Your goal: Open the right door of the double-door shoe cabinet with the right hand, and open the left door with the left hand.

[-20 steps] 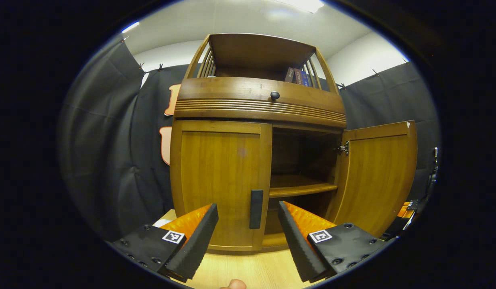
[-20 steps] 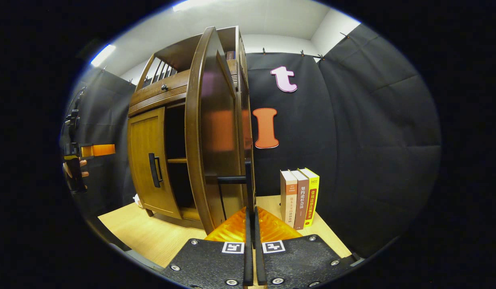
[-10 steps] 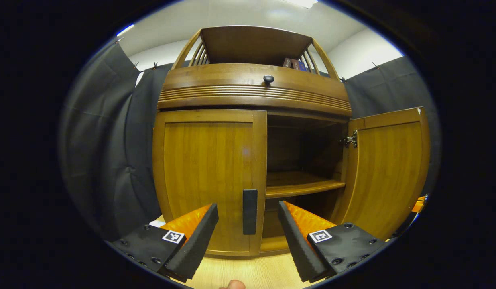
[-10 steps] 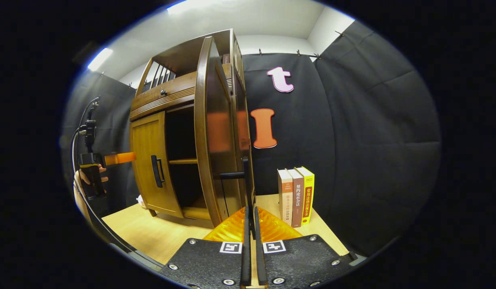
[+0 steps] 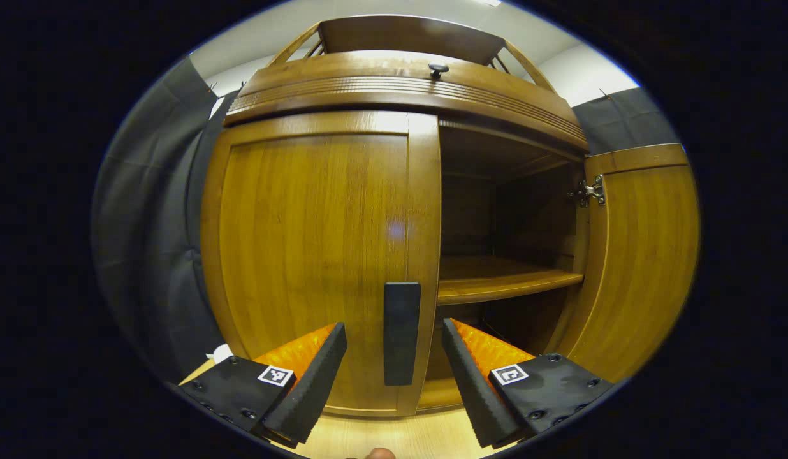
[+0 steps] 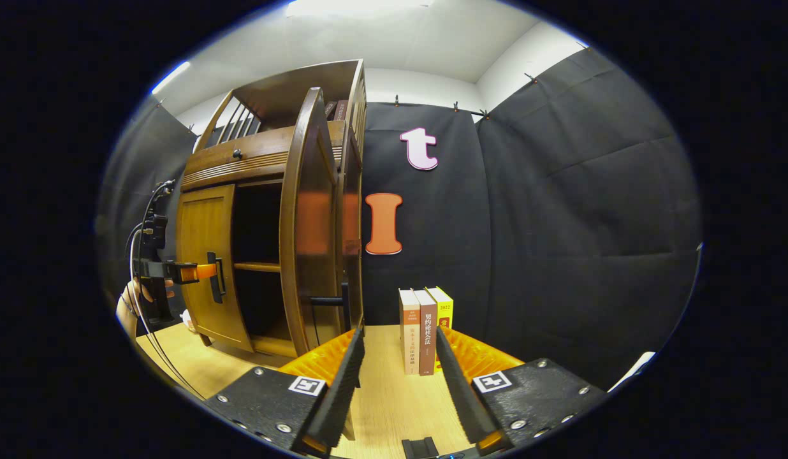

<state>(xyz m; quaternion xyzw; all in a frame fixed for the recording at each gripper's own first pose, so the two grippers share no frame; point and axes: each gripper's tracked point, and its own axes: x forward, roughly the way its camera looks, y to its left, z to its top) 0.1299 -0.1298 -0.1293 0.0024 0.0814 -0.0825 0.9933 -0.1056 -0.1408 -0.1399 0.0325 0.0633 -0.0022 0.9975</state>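
The wooden shoe cabinet (image 5: 394, 89) stands on a light table. Its left door (image 5: 317, 255) is closed, with a dark vertical handle (image 5: 401, 333). My left gripper (image 5: 394, 376) is open, a finger on each side of that handle, not touching it. The right door (image 5: 636, 255) is swung wide open, showing a shelf (image 5: 502, 284) inside. In the right gripper view the right door (image 6: 308, 223) is edge-on with its handle (image 6: 343, 306) to the left of my right gripper (image 6: 397, 376), which is open and holds nothing. The left gripper (image 6: 190, 273) appears there at the left door's handle.
Three upright books (image 6: 426, 328) stand on the table (image 6: 387, 395) against the black cloth wall, right of the cabinet. A drawer with a round knob (image 5: 438, 68) sits above the doors. More books rest on the cabinet's top shelf (image 6: 333, 108).
My left gripper moved closer to the left door until its fingers flank the handle. My right gripper let go of the right door's handle, opened and drew back to the right.
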